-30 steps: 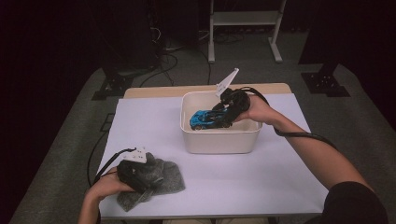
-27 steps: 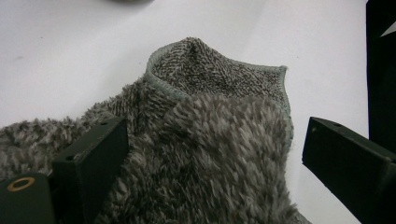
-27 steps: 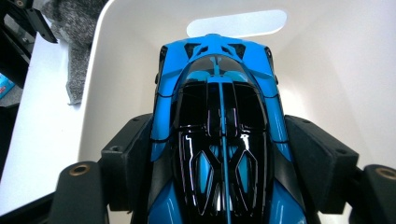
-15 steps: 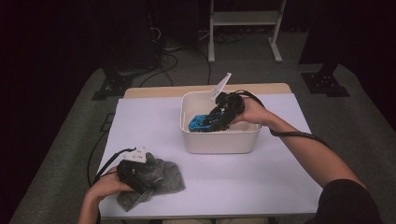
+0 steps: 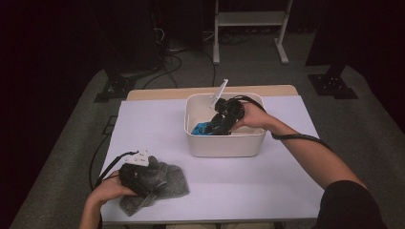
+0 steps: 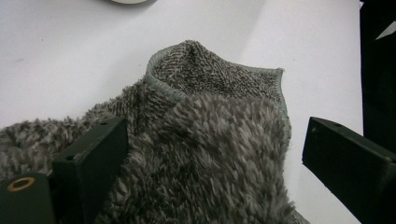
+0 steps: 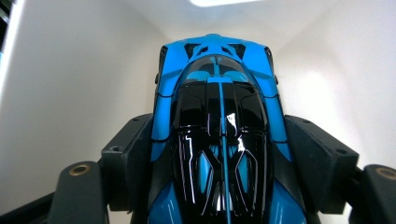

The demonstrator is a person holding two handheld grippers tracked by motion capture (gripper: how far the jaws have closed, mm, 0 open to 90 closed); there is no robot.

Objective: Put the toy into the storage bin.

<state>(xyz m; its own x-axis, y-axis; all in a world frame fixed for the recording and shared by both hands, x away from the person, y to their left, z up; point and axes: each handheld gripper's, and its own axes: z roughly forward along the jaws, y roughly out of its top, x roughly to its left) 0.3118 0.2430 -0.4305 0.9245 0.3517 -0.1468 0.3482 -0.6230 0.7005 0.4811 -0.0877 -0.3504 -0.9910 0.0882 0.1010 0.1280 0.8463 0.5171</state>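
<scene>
A shaggy grey terry cloth (image 6: 205,154) with a stitched hem lies bunched on the white table surface (image 6: 70,51), one corner folded up. The left gripper (image 6: 210,158) has its two black jaws spread wide apart, the cloth lying between them and against the left-hand jaw.

No writing, label, brand, number or sign can be read in any of the views; the glossy blue and black toy car (image 7: 219,140) bears only painted stripes and panels, no lettering; the fluffy grey fabric cloth (image 6: 201,140) is plain pile with a stitched hem; the white plastic tub (image 5: 224,143) holding the car has bare walls; the white table sheet (image 5: 239,191) around the tub carries no marks.
</scene>
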